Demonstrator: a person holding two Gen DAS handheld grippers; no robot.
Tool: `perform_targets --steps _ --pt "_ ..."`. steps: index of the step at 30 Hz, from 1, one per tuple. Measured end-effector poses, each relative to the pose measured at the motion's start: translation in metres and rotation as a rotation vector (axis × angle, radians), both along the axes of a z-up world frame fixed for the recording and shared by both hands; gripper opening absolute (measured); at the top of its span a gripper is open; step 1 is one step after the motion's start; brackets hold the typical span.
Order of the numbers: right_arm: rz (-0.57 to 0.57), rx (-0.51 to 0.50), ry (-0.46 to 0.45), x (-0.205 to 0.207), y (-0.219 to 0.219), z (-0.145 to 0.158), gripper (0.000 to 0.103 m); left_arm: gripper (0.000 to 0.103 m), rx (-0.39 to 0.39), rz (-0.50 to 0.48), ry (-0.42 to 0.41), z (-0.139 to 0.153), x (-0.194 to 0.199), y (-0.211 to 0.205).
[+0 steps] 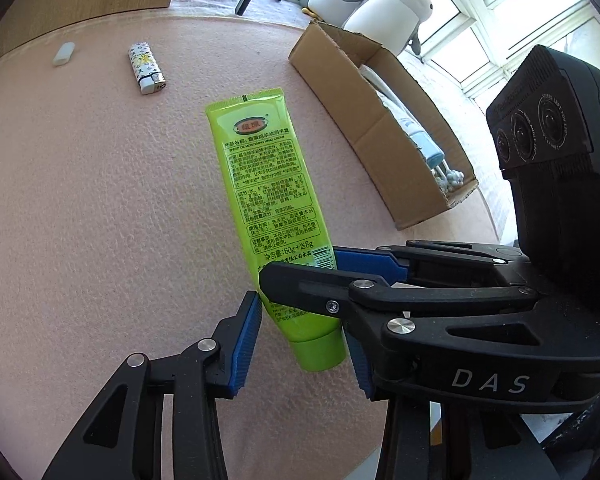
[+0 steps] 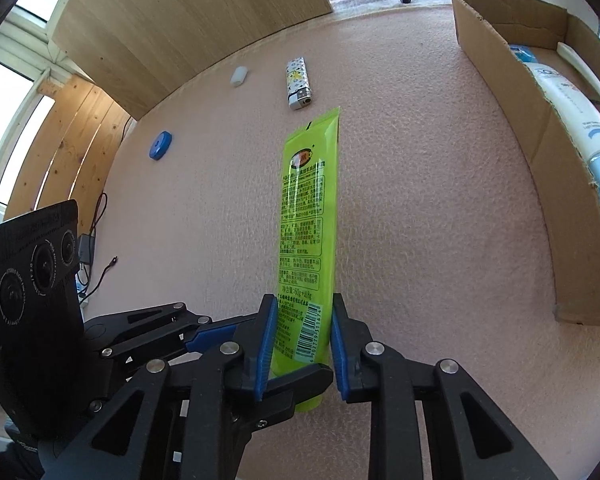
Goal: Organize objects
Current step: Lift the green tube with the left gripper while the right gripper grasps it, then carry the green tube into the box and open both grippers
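A lime-green hand cream tube [image 1: 268, 184] [image 2: 306, 216] lies lengthwise over the pink tabletop [image 1: 100, 200], cap end toward both cameras. My right gripper [image 2: 303, 300] is shut on the tube's lower part, a blue pad against each side. In the left wrist view it reaches in from the right [image 1: 300, 266], one finger across the tube and the other pad behind it. My left gripper [image 1: 302, 316] stands open around the cap end, with pink table showing between its left pad and the tube. I cannot tell whether the tube rests on the table.
An open cardboard box [image 1: 364, 120] [image 2: 500, 60] sits at the right, holding a white and blue tube [image 2: 576, 120]. Farther back lie a patterned lighter [image 1: 147, 68] [image 2: 298, 84], a small white block [image 1: 64, 53] [image 2: 239, 75] and a blue round cap [image 2: 161, 145]. Penguin plush toys [image 1: 392, 4] stand behind the box.
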State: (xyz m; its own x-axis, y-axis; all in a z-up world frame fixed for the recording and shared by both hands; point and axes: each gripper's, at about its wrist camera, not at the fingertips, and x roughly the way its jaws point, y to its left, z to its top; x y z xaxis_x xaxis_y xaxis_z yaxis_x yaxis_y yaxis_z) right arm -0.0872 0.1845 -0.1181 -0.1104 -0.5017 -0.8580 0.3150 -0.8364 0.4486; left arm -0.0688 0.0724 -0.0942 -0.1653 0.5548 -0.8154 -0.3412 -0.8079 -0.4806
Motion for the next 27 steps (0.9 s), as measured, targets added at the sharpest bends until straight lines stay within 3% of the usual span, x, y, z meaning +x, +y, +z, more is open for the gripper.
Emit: perform_targets --steps 15,27 --pt "-0.086 -0.019 0.104 -0.039 0.076 0.051 0.023 0.044 0.06 -0.066 0.107 0.046 -0.042 0.093" --pt "-0.169 0.029 0.149 -0.073 0.141 0.061 0.023 0.044 0.085 -0.125 0.134 0.049 -0.08 0.19"
